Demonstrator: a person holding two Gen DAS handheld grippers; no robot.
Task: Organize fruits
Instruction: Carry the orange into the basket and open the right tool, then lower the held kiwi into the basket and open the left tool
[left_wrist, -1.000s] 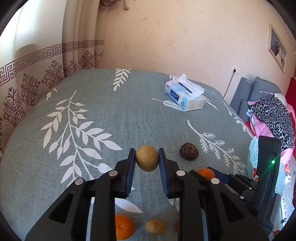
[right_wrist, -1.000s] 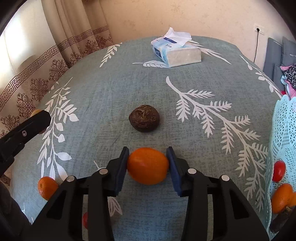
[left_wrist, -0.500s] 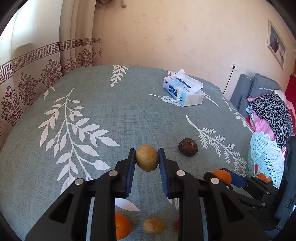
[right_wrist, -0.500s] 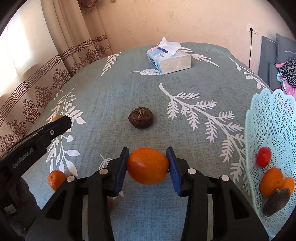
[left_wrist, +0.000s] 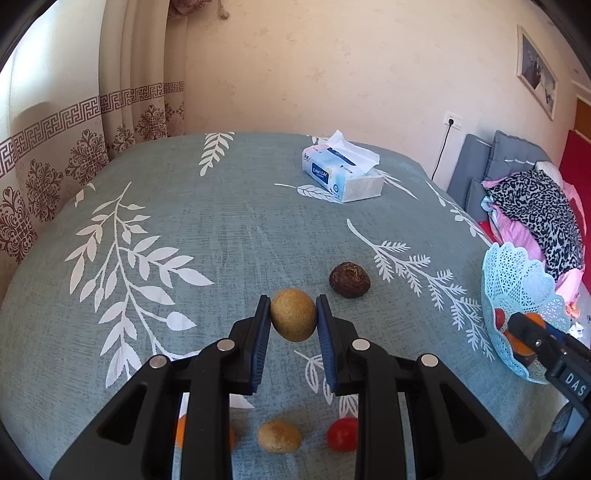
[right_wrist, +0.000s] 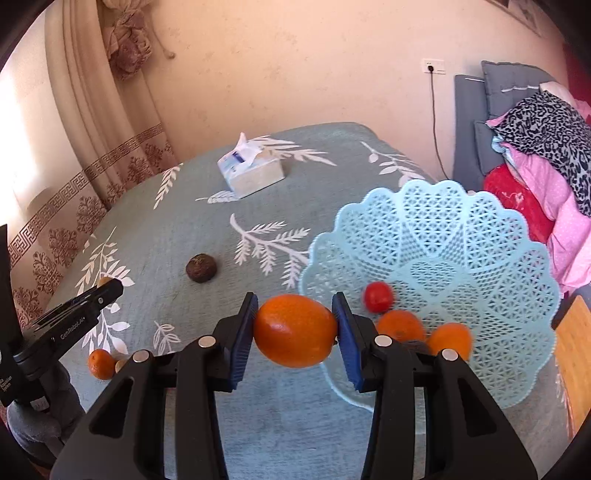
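Note:
My left gripper (left_wrist: 293, 325) is shut on a tan round fruit (left_wrist: 293, 314) and holds it above the cloth. My right gripper (right_wrist: 294, 328) is shut on an orange (right_wrist: 295, 329) beside the left rim of the pale blue lattice basket (right_wrist: 461, 236). The basket holds a red tomato (right_wrist: 377, 296) and two oranges (right_wrist: 400, 325). It also shows in the left wrist view (left_wrist: 517, 284) at the right. A dark wrinkled fruit (left_wrist: 349, 279) lies on the cloth; it also shows in the right wrist view (right_wrist: 201, 268).
A tissue box (left_wrist: 341, 173) stands at the far side of the table (left_wrist: 147, 206). A tan fruit (left_wrist: 279, 436), a red tomato (left_wrist: 342, 435) and an orange (right_wrist: 100, 363) lie near the front edge. Clothes (right_wrist: 546, 147) are piled to the right.
My right gripper has swung right with the orange, and the basket now fills the right of its view. My left gripper has kept the tan fruit and shifted slightly.

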